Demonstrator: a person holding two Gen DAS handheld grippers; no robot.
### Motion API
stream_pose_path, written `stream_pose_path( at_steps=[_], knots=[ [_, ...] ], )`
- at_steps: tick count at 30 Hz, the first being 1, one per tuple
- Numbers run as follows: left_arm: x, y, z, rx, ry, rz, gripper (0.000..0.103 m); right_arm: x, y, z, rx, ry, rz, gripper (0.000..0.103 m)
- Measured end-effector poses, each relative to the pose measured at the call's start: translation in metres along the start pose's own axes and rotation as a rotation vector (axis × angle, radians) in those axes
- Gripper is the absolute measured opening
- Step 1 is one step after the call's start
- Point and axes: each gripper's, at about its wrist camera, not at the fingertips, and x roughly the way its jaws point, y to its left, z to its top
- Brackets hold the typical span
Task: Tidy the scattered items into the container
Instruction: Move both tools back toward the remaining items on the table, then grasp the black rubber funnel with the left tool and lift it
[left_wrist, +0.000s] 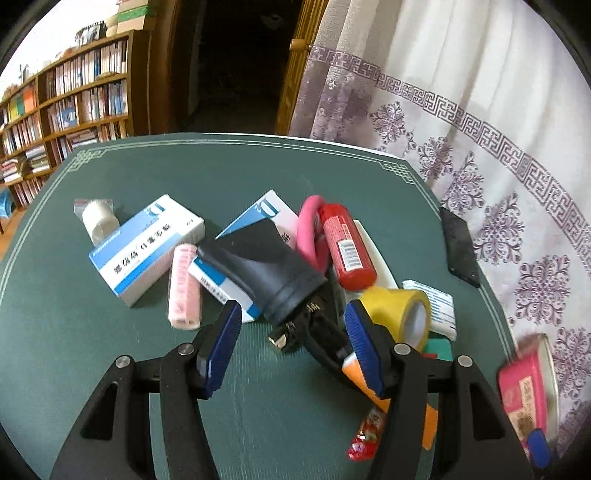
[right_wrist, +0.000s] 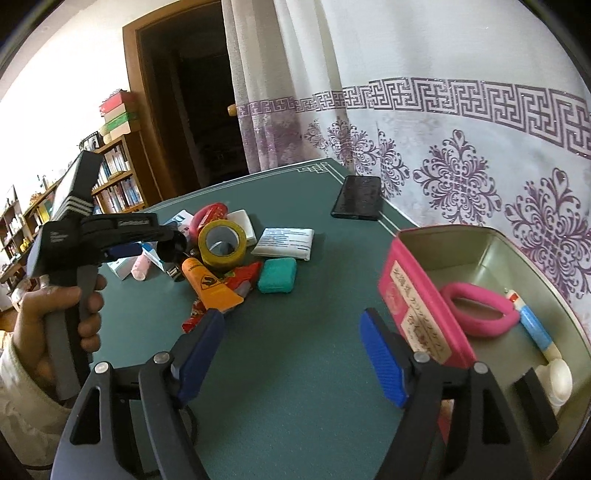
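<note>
Scattered items lie piled on the green table (left_wrist: 110, 369): a black tube (left_wrist: 266, 273), yellow tape roll (left_wrist: 399, 314), red tube (left_wrist: 347, 251), pink ring (left_wrist: 312, 232), orange tube (right_wrist: 210, 284) and teal block (right_wrist: 277, 275). My left gripper (left_wrist: 293, 347) stands open just short of the black tube's cap, its pads either side of a small black part without touching it. A hand (right_wrist: 74, 314) holds it at the left of the right wrist view. My right gripper (right_wrist: 291, 354) is open over bare table, beside the pink-labelled tin (right_wrist: 417, 314). Inside the tin lie a pink ring (right_wrist: 476, 310) and a blue-white tube (right_wrist: 535, 332).
Two blue-white boxes (left_wrist: 147, 251), a pink roll (left_wrist: 183, 288) and a white bandage roll (left_wrist: 98, 221) lie left of the pile. A dark phone (right_wrist: 358, 197) rests near the table's far edge by the curtain (right_wrist: 461, 147). Bookshelves (left_wrist: 74, 103) stand beyond.
</note>
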Motion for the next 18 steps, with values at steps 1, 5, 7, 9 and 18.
stream_pose_path(
  at_steps=[1, 5, 7, 9, 18],
  knots=[
    [0.003, -0.002, 0.002, 0.005, 0.0, 0.007, 0.062, 0.002, 0.0, 0.0, 0.002, 0.004, 0.004, 0.08],
    [0.011, -0.007, 0.008, 0.009, -0.002, 0.066, 0.062, 0.009, 0.003, -0.002, 0.004, 0.024, 0.018, 0.08],
    [0.015, -0.006, 0.01, 0.003, -0.005, 0.097, 0.062, 0.011, 0.005, -0.003, 0.001, 0.03, 0.022, 0.08],
    [0.022, -0.005, 0.011, 0.0, 0.003, 0.111, 0.066, 0.013, 0.006, -0.004, -0.001, 0.035, 0.025, 0.08],
    [0.038, 0.032, -0.015, -0.064, 0.056, 0.106, 0.068, 0.018, 0.01, -0.004, -0.005, 0.051, 0.035, 0.08]
  ],
)
